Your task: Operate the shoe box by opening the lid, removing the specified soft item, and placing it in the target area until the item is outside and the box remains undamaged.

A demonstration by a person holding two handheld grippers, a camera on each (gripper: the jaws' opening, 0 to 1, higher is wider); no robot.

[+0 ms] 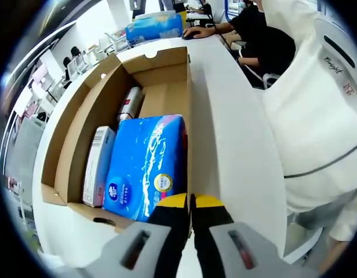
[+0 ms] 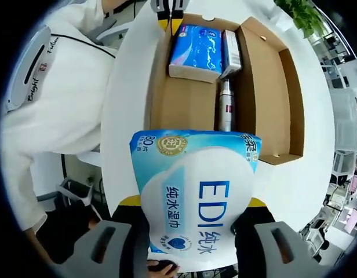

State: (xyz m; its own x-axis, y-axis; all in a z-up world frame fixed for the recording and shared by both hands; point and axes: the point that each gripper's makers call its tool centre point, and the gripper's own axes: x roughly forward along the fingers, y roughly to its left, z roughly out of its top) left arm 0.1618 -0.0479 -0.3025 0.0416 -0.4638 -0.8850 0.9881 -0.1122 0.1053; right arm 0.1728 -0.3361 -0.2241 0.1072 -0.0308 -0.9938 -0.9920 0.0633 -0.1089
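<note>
An open cardboard shoe box (image 1: pixel 167 61) lies on a white table (image 1: pixel 236 145), its lid (image 1: pixel 80 116) folded out flat. Inside are a blue tissue pack (image 1: pixel 146 162), a white and pink carton (image 1: pixel 98 165) and a silver can (image 1: pixel 131 104). My left gripper (image 1: pixel 190 208) is shut on the box's side wall; it also shows as the left gripper (image 2: pixel 170 17) at the box's far end in the right gripper view. My right gripper (image 2: pixel 193 202) is shut on a soft light-blue and white wet-wipes pack (image 2: pixel 196 185), held up over the box's (image 2: pixel 161 87) near end.
A person in a white garment (image 1: pixel 317 116) stands close beside the table. Another person (image 1: pixel 254 29) sits at the table's far end near a blue pack (image 1: pixel 155 26). A green plant (image 2: pixel 306 17) and desks stand beyond the lid (image 2: pixel 271 87).
</note>
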